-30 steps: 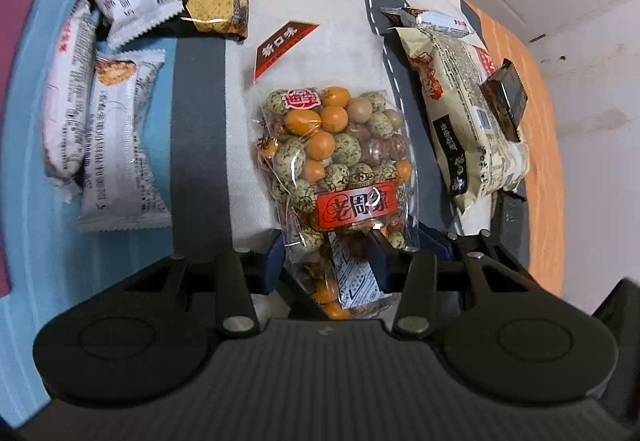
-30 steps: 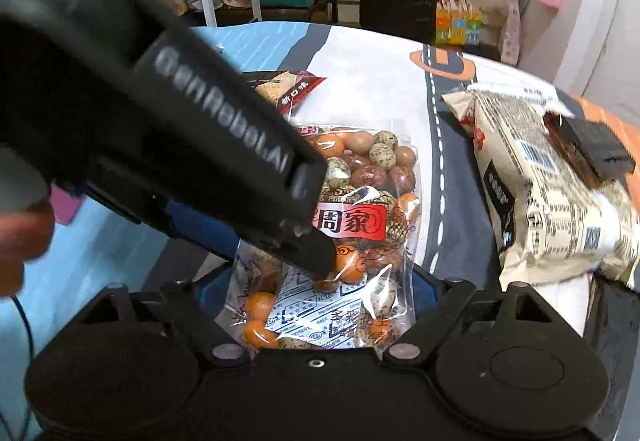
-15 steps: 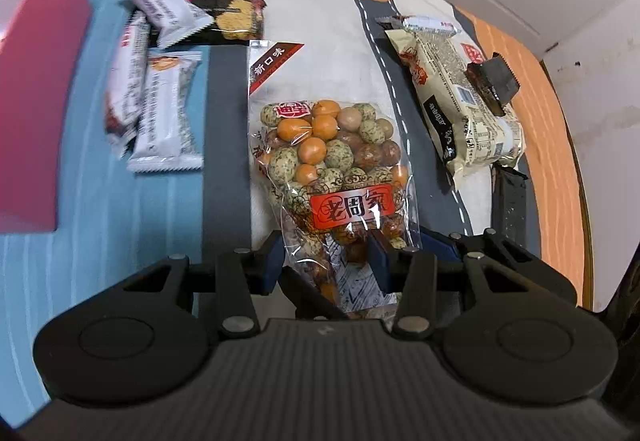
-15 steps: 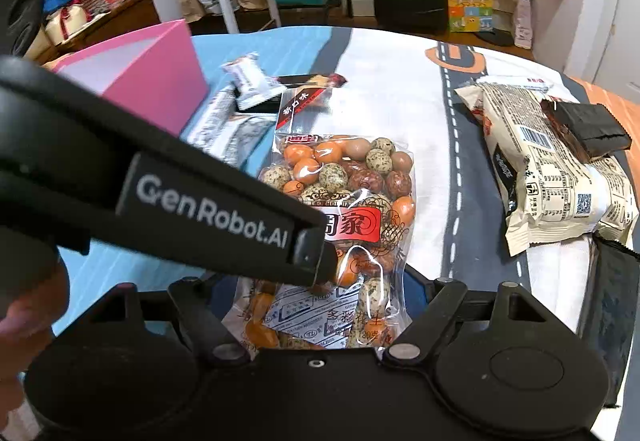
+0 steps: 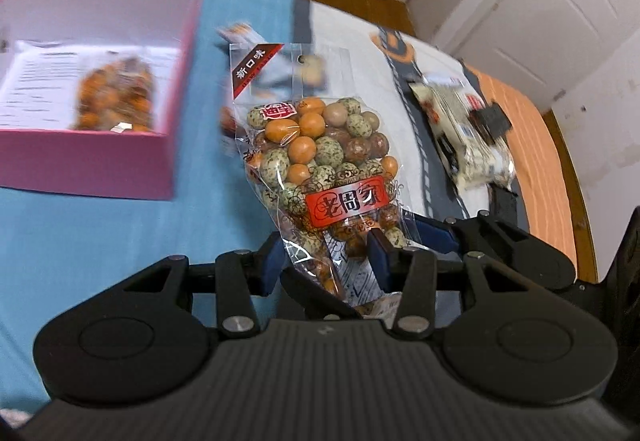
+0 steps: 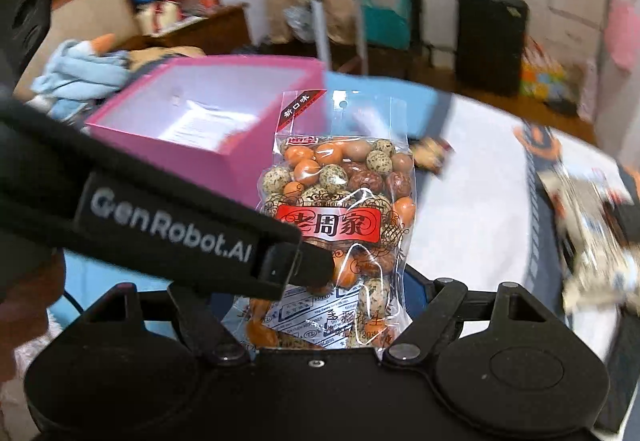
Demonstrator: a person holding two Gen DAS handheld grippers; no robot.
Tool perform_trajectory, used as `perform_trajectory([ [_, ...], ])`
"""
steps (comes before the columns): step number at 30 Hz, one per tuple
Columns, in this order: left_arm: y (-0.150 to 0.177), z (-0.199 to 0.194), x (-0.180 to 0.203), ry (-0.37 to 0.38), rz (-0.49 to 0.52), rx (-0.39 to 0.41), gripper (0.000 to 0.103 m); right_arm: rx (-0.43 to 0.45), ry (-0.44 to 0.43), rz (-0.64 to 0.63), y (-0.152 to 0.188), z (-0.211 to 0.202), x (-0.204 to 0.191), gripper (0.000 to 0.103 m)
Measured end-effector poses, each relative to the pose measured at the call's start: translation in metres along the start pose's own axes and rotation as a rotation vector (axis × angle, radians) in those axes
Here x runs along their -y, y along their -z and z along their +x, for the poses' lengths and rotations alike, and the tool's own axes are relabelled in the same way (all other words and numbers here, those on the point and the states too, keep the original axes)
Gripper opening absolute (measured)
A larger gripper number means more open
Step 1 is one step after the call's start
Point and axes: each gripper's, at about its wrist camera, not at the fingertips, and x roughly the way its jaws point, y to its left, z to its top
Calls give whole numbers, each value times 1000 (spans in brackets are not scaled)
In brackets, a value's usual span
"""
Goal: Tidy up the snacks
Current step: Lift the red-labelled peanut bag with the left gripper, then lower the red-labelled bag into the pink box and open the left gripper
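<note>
Right wrist | left tongs (image 6: 312, 273) "GenRobot.AI", right tongs (image 6: 320, 305) both grip peanut bag (image 6: 340, 201) "老周家"

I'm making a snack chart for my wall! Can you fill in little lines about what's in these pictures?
held snack: bag of coated peanuts, clear with a red label
holders: left gripper and right gripper, fingers closed on the bag's bottom end
bag position: lifted off the table
box: pink box, open
inside box: another peanut bag
also on table: pale snack pack
</note>
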Motion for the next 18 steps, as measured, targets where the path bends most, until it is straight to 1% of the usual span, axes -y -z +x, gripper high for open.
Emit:
perform_trajectory([
  [4,-12,-27,-24,-21,-37,69,44,58,-31,-92,-23,3,-21,83],
  [6,-19,-41,-35,-47,-47,116,44,82,-55,-132,-38,6,-29,83],
  [7,-23,-46,-40,-65,-54,137,44,92,-72,-152,-48,10,-35,83],
  [11,-35,-68,-74,-180,-84,244,45,104,-176,-205,-86,36,-64,83],
  [13,-46,-74,-95,-213,-121,262,45,102,-232,-195,-104,51,-77,83],
  [18,-80,-72,-143,-260,-179,267,46,98,-286,-208,-134,90,-99,83],
])
